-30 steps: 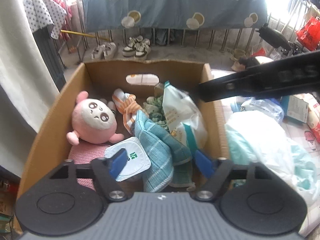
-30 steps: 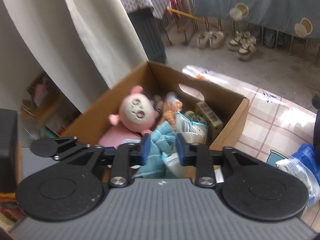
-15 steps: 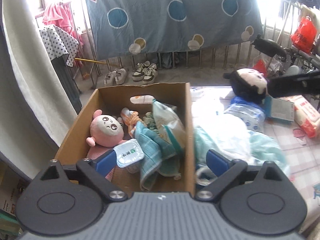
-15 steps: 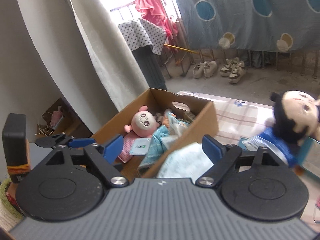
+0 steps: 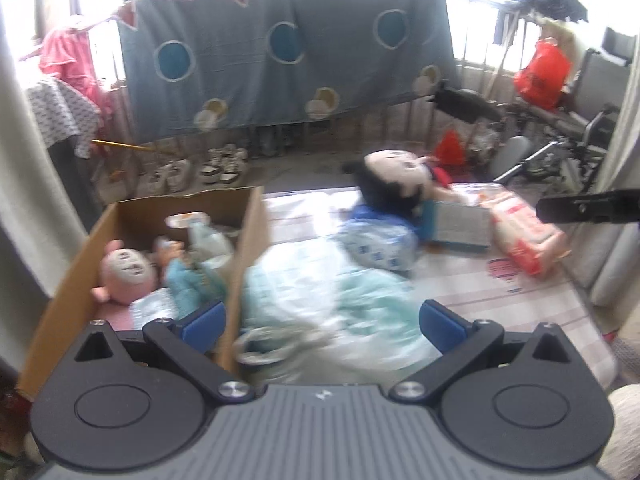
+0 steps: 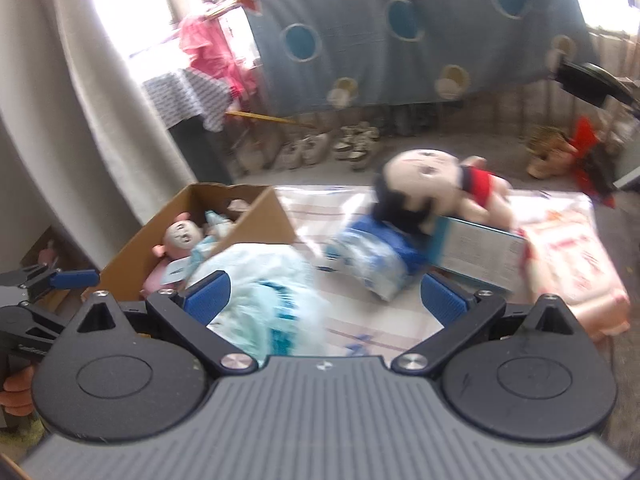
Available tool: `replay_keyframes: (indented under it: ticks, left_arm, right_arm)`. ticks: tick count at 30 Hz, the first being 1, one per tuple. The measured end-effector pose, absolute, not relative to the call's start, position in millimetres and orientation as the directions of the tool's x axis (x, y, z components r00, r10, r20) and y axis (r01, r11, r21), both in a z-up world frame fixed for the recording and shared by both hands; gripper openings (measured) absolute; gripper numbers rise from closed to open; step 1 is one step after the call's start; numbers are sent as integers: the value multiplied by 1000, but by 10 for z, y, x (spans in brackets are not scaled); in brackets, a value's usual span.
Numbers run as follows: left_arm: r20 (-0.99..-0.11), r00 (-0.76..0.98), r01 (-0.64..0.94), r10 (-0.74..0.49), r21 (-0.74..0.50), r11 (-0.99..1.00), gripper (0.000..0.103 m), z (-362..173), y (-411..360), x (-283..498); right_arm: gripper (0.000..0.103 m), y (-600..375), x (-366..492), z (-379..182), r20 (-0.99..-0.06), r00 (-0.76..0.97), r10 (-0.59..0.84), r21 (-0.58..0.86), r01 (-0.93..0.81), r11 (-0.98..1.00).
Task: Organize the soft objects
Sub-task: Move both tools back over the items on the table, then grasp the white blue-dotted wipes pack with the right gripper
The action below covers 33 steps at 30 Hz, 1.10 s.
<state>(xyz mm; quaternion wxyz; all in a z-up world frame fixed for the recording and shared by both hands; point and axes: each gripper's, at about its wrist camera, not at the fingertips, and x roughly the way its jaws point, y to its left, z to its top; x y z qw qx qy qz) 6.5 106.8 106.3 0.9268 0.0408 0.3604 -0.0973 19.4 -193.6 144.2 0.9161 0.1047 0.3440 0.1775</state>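
Note:
A cardboard box (image 5: 248, 240) (image 6: 260, 216) stands at the left of the table and holds a pink plush head (image 5: 126, 270) (image 6: 182, 236), a teal towel (image 5: 188, 284) and other soft items. A pale teal bundle in clear plastic (image 5: 320, 300) (image 6: 260, 276) lies right of the box. A black-haired doll (image 5: 396, 176) (image 6: 424, 188) lies farther back. My left gripper (image 5: 322, 322) is open and empty above the box wall and bundle. My right gripper (image 6: 324, 296) is open and empty above the bundle.
A blue-white pack (image 5: 378, 244) (image 6: 372, 256), a blue box (image 5: 456, 226) (image 6: 476, 252) and a pink-orange pack (image 5: 524, 236) (image 6: 576, 264) lie on the checked tablecloth (image 5: 500, 292). Shoes (image 5: 196, 170) and a hanging blanket (image 5: 280, 60) are behind. The table's right edge is near.
Both grippers have pulled back and up from the box and swung right. The right gripper's jaws have opened wide. The doll and the packs have come into view.

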Motion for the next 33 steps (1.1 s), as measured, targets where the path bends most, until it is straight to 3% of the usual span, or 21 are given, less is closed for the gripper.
replay_keyframes:
  ticks: [12,20,23,28,33]
  left_arm:
    - [-725,625,283,-290,-136,949,103,981,350,828]
    - [-787,587,150,-188,-123,981,103,719,298,1627]
    - [-811,557,84,-180,-161,983,96,562,383,1911]
    - [-853,495,32,-163,-169,985,75,297,429,2234]
    - [-879,446,36,-170,-172,985,60,119,407,2377]
  right_arm:
    - [102,-2812,292,1022,-557,767,318,387,-99,917]
    - [102,-2307,934,622,-596,700,393,308,-253,917]
    - [102,-1989,1243,430,-636,654,411,237,-341,910]
    - [102,-1463,1738,105,-671,639,378,71,-452,889]
    - [102,-1180,2145,-170,-701,624,346,5,-480,877]
